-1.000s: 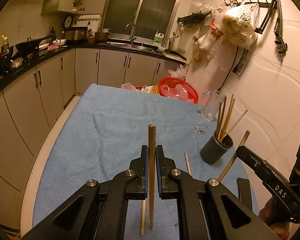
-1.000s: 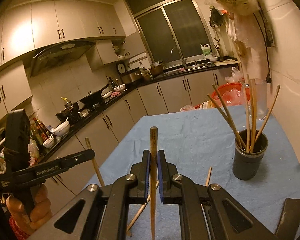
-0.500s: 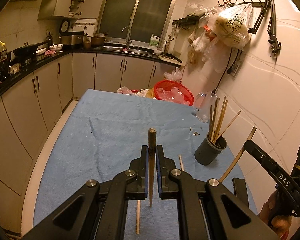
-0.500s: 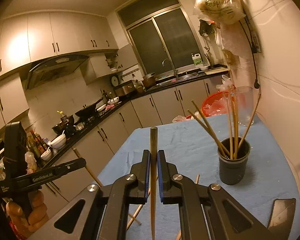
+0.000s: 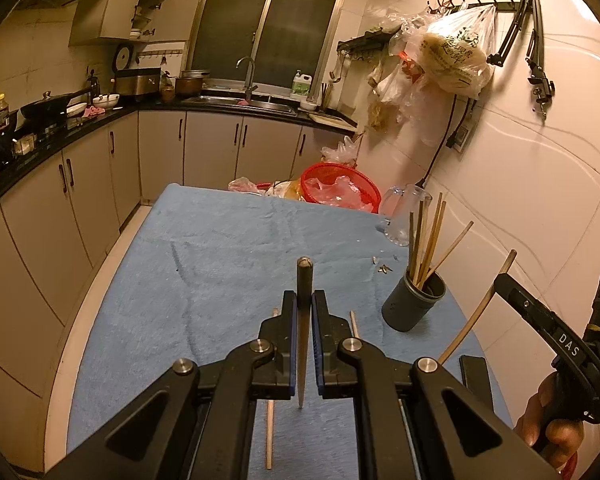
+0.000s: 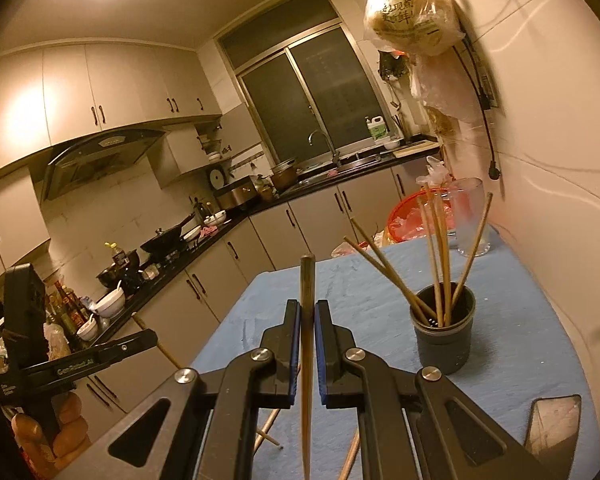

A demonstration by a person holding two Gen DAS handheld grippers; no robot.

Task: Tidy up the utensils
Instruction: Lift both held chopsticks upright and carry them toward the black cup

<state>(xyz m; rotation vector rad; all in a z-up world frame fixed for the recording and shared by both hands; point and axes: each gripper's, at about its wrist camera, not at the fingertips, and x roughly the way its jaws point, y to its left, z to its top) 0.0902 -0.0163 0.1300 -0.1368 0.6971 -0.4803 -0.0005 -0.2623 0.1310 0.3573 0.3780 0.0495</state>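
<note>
My left gripper [image 5: 304, 300] is shut on a dark-tipped wooden chopstick [image 5: 304, 332] that stands upright between its jaws, above the blue cloth. My right gripper [image 6: 307, 312] is shut on another chopstick [image 6: 307, 360], also upright. A dark round holder [image 6: 444, 340] with several chopsticks leaning in it stands to the right of and beyond the right gripper. In the left wrist view the holder [image 5: 414, 304] is ahead on the right, and the right gripper [image 5: 500, 280] hangs right of it. Two loose chopsticks [image 5: 270, 420] lie on the cloth below the left gripper.
The blue cloth [image 5: 220, 280] covers the table. A glass jug [image 5: 404, 216] and a red basket [image 5: 340, 184] stand at the far end by the wall. A phone [image 6: 552, 428] lies at the near right. Kitchen cabinets run along the left.
The right gripper has moved up and a little to the right with its chopstick. The left gripper has stayed nearly still, its chopstick held throughout.
</note>
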